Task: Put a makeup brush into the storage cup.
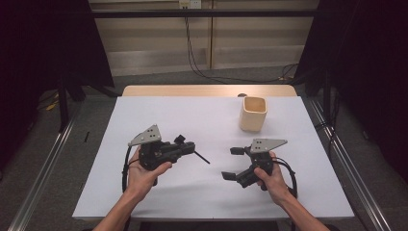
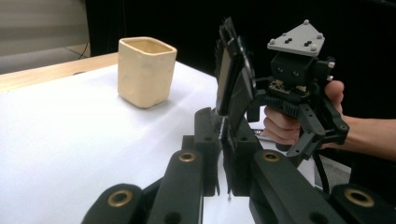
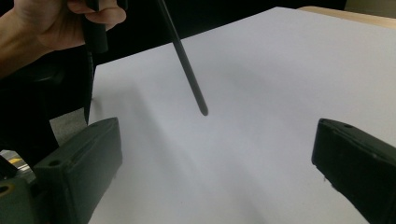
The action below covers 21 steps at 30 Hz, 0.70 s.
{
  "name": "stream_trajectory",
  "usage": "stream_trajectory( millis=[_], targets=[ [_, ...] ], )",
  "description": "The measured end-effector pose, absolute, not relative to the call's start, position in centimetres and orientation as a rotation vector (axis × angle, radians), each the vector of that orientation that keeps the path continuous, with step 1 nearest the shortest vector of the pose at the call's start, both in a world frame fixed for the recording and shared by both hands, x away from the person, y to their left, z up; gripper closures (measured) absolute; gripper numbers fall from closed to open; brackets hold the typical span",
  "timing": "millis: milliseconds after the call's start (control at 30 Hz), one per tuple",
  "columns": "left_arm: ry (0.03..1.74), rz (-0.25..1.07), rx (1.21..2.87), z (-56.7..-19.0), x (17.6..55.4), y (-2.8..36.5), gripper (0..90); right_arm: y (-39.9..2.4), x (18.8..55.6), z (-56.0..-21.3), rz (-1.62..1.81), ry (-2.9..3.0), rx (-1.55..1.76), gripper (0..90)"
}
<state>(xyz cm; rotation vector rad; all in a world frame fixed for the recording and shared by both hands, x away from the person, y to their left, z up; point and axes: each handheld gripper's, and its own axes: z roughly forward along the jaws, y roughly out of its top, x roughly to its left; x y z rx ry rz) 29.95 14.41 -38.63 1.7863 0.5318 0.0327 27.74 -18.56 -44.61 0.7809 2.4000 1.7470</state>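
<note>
one slim black pen (image 1: 201,157) clamped in left tongs (image 1: 192,147); right tongs (image 1: 232,163) gape above smooth white table (image 1: 192,120).

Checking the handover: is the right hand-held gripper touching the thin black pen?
Apart. The right gripper view shows the pen ending in mid-air between the wide-open jaws of the right hand-held gripper, clear of both.

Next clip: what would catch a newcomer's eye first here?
The left gripper, at mid-left of the white table, has its jaws shut on a thin black stick that points toward the right gripper. That gripper rests low at mid-right with its jaws wide open and nothing between them. A cream square cup stands upright alone at the far right of the table.
</note>
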Motion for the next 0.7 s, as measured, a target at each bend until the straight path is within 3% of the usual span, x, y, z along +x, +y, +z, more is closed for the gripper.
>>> stream_trajectory(
  millis=[700],
  targets=[
    [0.506,0.005,2.000,-37.2,30.7,13.7,85.4,-18.6,27.2,-44.9,1.675,2.382,0.755,2.6]
  ],
)
